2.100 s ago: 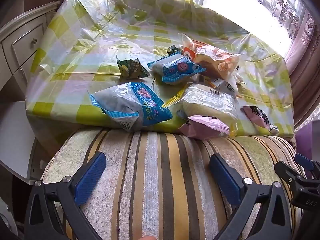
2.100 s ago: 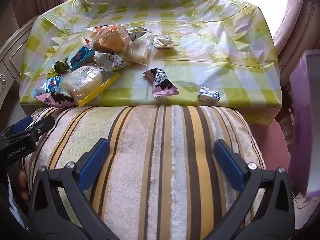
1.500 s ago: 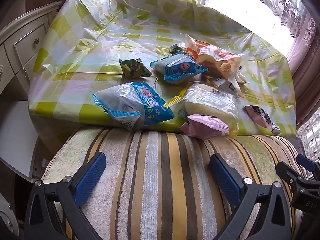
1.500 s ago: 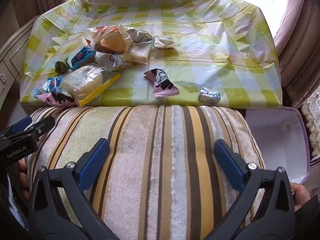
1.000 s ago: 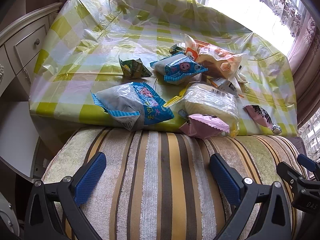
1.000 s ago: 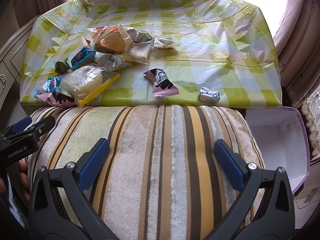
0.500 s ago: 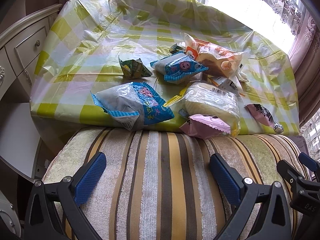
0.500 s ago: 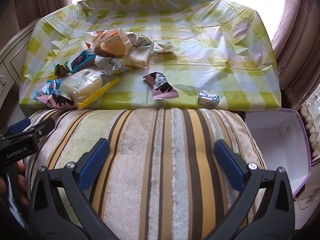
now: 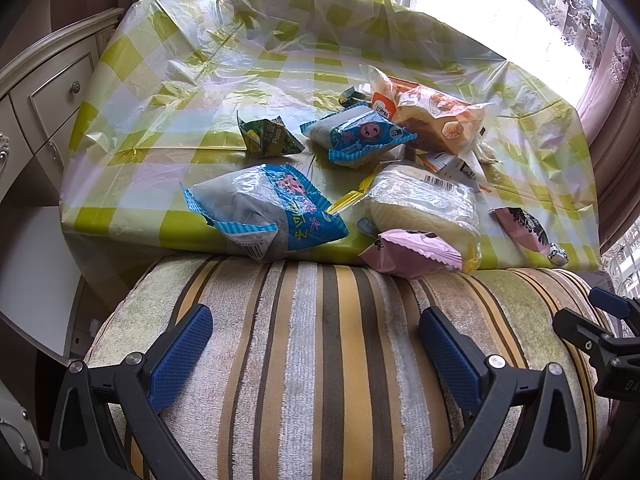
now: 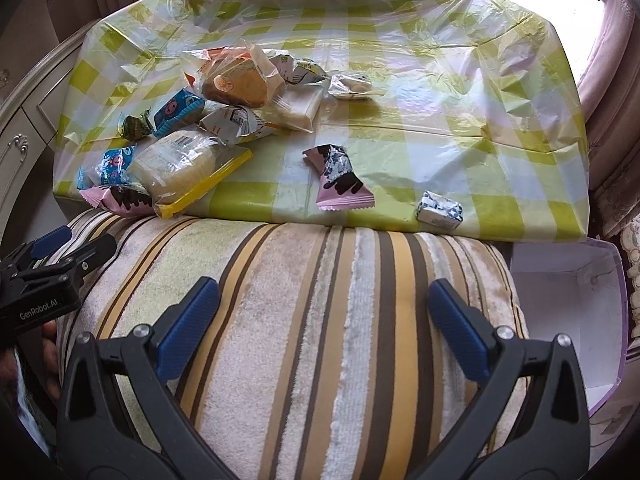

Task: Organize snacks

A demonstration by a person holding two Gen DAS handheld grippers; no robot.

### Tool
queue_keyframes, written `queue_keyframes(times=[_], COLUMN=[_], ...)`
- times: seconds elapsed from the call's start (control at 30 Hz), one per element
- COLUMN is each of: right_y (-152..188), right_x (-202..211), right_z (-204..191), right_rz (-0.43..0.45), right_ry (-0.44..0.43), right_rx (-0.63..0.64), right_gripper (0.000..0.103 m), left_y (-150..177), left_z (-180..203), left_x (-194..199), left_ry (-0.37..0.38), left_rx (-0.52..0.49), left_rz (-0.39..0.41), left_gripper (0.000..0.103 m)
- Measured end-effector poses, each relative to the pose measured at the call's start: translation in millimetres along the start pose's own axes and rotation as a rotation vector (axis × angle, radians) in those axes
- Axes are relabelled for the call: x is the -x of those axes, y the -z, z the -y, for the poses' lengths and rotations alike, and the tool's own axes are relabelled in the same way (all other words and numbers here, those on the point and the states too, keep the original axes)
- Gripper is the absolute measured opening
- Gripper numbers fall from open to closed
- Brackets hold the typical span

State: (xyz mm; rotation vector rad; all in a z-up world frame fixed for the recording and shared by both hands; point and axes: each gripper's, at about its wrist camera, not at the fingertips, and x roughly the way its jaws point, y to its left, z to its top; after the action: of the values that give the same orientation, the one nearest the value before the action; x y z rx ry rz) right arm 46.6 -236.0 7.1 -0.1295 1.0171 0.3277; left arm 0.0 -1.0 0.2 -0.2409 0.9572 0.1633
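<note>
Several wrapped snacks lie on a table with a green-checked cloth [image 9: 160, 80]: a blue packet [image 9: 264, 212] near the front edge, a second blue packet [image 9: 356, 136], a green packet [image 9: 266, 138], an orange bread bag [image 9: 436, 120], a clear cake pack [image 9: 424, 204] and pink packets [image 9: 412, 254]. In the right wrist view a pink packet [image 10: 338, 180] and a small white packet [image 10: 440, 208] lie apart. My left gripper [image 9: 316, 344] and right gripper [image 10: 324, 308] are open and empty, above a striped cushion [image 9: 320, 360], short of the table.
A white and purple open box [image 10: 568, 300] stands right of the cushion, below the table's edge. A cream drawer cabinet [image 9: 44, 100] stands left of the table. Curtains [image 9: 616, 120] hang on the right. The other gripper shows at each view's edge.
The white and purple box came into the right wrist view at the right. Both grippers stayed open over the cushion, with the views shifting only slightly.
</note>
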Motion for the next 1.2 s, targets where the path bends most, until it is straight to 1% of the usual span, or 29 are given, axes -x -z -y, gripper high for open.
queue_keyframes(times=[0.1, 0.27, 1.03, 1.2], right_y=[-1.0, -1.5, -1.8, -2.2], right_x=[-1.4, -3.7, -4.0, -3.5], right_z=[4.4, -0.7, 0.2, 3.8], right_rz=[-0.008, -0.017, -0.019, -0.019], right_ry=[-0.031, 0.001, -0.001, -0.018], right_rx=[-0.013, -0.005, -0.009, -0.011], right_gripper=[0.103, 0.103, 0.103, 0.103], left_y=[0.1, 0.1, 0.2, -0.2], left_z=[-0.2, 0.4, 1.5, -0.9], left_x=[0.0, 0.0, 0.0, 4.0], left_ry=[0.000, 0.000, -0.002, 0.012], left_rx=[0.000, 0.000, 0.000, 0.008], left_rz=[0.000, 0.000, 0.001, 0.024], left_gripper=[0.103, 0.103, 0.103, 0.103])
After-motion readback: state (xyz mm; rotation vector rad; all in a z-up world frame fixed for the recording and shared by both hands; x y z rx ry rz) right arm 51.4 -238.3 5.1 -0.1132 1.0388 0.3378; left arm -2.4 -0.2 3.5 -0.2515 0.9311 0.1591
